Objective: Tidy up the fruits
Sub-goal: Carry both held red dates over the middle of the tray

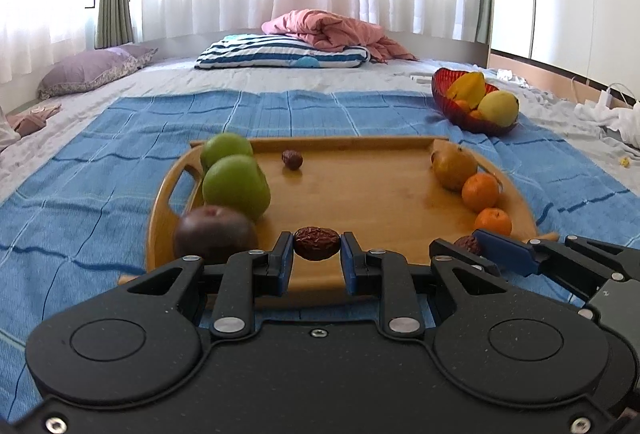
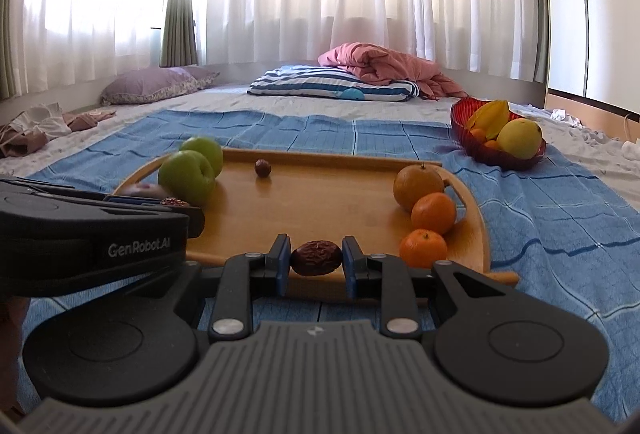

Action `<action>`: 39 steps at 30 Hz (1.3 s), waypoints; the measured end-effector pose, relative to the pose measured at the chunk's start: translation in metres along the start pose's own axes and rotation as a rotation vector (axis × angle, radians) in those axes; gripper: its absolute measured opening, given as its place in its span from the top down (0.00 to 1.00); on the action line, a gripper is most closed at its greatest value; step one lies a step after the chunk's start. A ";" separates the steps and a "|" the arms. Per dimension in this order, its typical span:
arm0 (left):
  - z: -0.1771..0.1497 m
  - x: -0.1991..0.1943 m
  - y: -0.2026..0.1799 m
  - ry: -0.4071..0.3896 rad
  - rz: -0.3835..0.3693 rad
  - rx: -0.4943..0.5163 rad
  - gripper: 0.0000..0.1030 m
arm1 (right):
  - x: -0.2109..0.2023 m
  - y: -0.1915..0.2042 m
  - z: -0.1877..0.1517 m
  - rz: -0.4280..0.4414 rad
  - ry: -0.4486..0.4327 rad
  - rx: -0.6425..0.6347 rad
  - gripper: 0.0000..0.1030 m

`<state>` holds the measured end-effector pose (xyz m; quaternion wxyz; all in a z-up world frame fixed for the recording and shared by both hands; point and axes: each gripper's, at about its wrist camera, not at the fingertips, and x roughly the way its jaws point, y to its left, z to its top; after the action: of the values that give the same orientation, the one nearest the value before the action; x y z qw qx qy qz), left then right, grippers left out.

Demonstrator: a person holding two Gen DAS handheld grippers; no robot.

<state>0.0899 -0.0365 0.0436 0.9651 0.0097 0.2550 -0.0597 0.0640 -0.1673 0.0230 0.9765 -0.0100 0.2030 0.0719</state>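
My left gripper (image 1: 317,246) is shut on a wrinkled brown date (image 1: 317,243) just above the near edge of the wooden tray (image 1: 360,190). My right gripper (image 2: 316,256) is shut on a second date (image 2: 316,257) over the same edge. Each gripper shows in the other's view, the right gripper (image 1: 476,240) low at the right and the left gripper (image 2: 180,203) low at the left. On the tray lie two green apples (image 1: 234,186), a dark purple fruit (image 1: 214,232), a third date (image 1: 292,159), a yellow-brown fruit (image 1: 452,166) and two mandarins (image 1: 480,191).
The tray rests on a blue checked cloth (image 1: 100,162) spread over a bed. A red bowl (image 1: 464,114) with yellow and orange fruit sits at the back right. Pillows and a pink blanket (image 1: 340,28) lie beyond; white clothes and a cable (image 1: 608,106) lie far right.
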 end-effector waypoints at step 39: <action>0.063 0.070 0.006 0.125 -0.047 -0.042 0.77 | 0.060 -0.055 0.061 0.001 0.096 0.152 0.68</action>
<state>0.1817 -0.0416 0.0636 0.9455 -0.0127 0.3163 -0.0763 0.1506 -0.2109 0.0542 0.9635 0.0610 0.2545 0.0564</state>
